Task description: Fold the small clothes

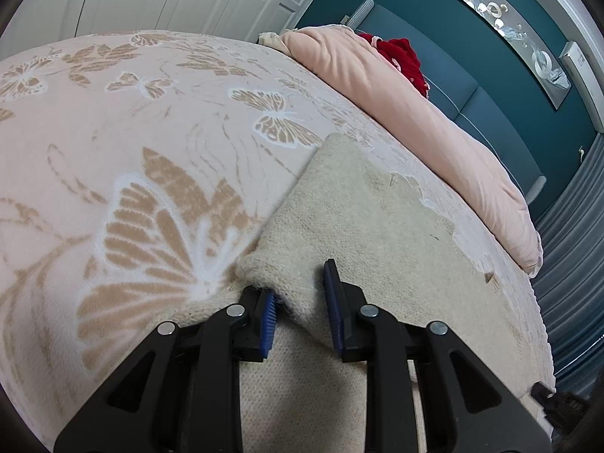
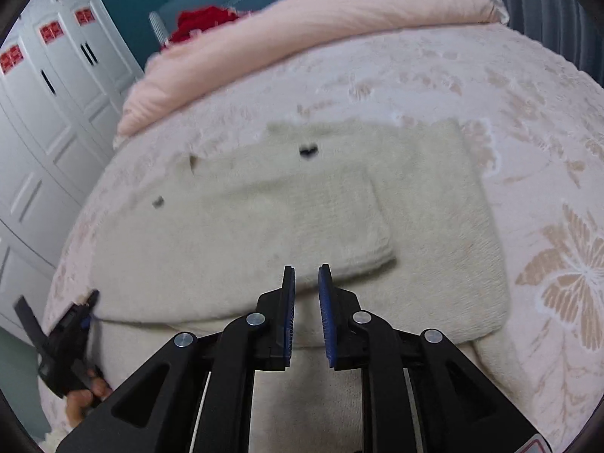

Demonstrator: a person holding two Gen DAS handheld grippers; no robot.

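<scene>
The left wrist view shows the left gripper (image 1: 300, 294) low over a cream knit garment (image 1: 377, 219) that lies on a pink bedspread (image 1: 113, 132) patterned with tan butterflies. Its jaws stand apart, with a raised fold of the knit between the blue pads (image 1: 266, 315) — the left pad touches the fabric, the right one looks just clear of it. A rolled pink quilt (image 1: 415, 113) runs along the far side of the bed, with a red cloth (image 1: 406, 56) behind it.

The right wrist view shows what the other cannot — the whole garment (image 2: 434, 226), spread flat with one layer folded over its middle. The right gripper (image 2: 306, 294) hovers above the near edge, jaws parted and empty. At far left the other gripper (image 2: 71, 332) meets the garment's corner, a hand (image 2: 81, 402) holding it.
</scene>
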